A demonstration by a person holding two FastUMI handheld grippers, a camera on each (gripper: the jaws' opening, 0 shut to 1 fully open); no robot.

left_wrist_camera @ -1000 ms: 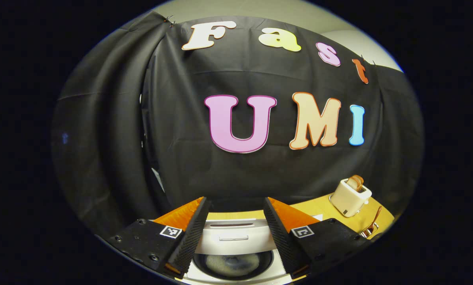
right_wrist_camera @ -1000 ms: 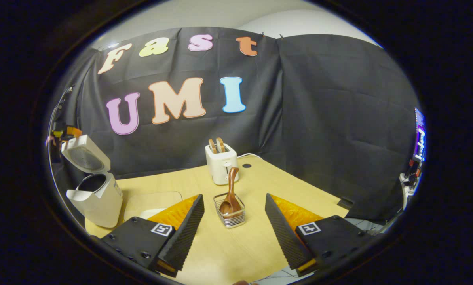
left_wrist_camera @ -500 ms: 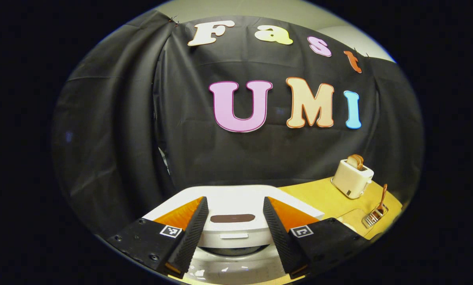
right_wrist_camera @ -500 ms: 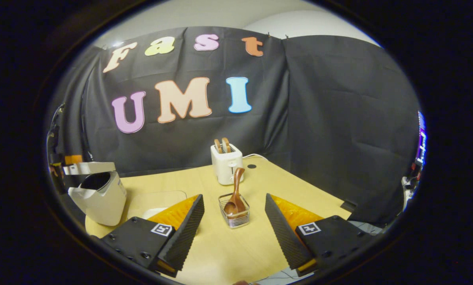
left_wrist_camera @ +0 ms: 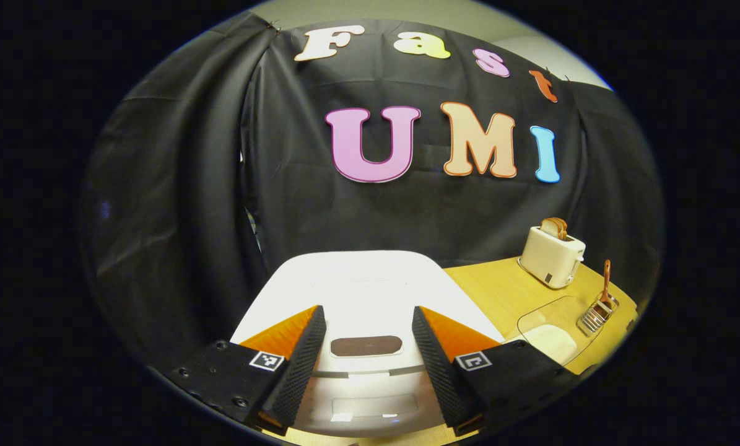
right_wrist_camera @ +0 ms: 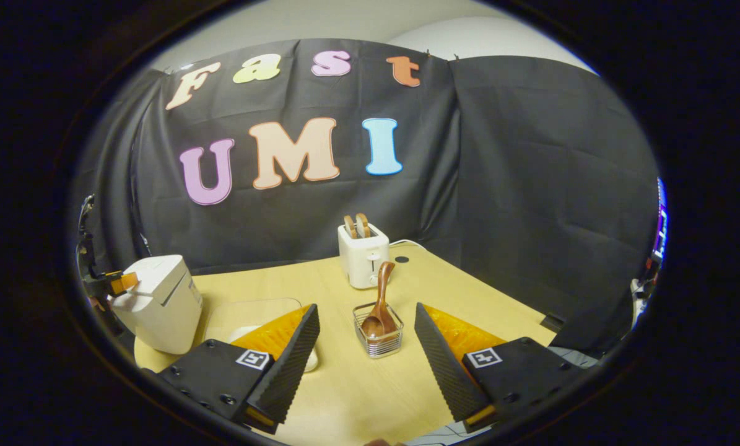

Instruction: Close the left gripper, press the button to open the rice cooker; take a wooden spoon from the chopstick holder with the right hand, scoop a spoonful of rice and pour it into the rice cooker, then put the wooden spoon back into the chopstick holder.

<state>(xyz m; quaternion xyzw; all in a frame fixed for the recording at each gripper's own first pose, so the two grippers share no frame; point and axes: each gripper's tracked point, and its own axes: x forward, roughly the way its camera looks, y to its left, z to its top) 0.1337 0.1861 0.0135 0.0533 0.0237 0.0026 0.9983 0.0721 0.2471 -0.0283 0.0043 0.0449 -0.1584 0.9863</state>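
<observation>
On the table's left: rice cooker (left_wrist_camera: pixel 357 297), lid down.
Left gripper (left_wrist_camera: pixel 365 359): jaws spread over the lid.
Right gripper (right_wrist_camera: pixel 366 356): spread, empty.
Wooden spoon (right_wrist_camera: pixel 381 303): upright in chopstick holder (right_wrist_camera: pixel 379 334).
Advice: withdraw both grippers slowly, upward.

Black cloth wall (right_wrist_camera: pixel 531 186) hangs in soft folds all around the booth, draped in separate panels that meet at a seam, and above its top edge a pale, plain room wall (right_wrist_camera: pixel 345 21) catches an even light. Down below, a light wooden tabletop (right_wrist_camera: pixel 357 384) runs to the cloth, a small dark round hole (right_wrist_camera: pixel 401 259) near its far corner, and a sliver of glowing screen (right_wrist_camera: pixel 659 217) peeks in at the right.
</observation>
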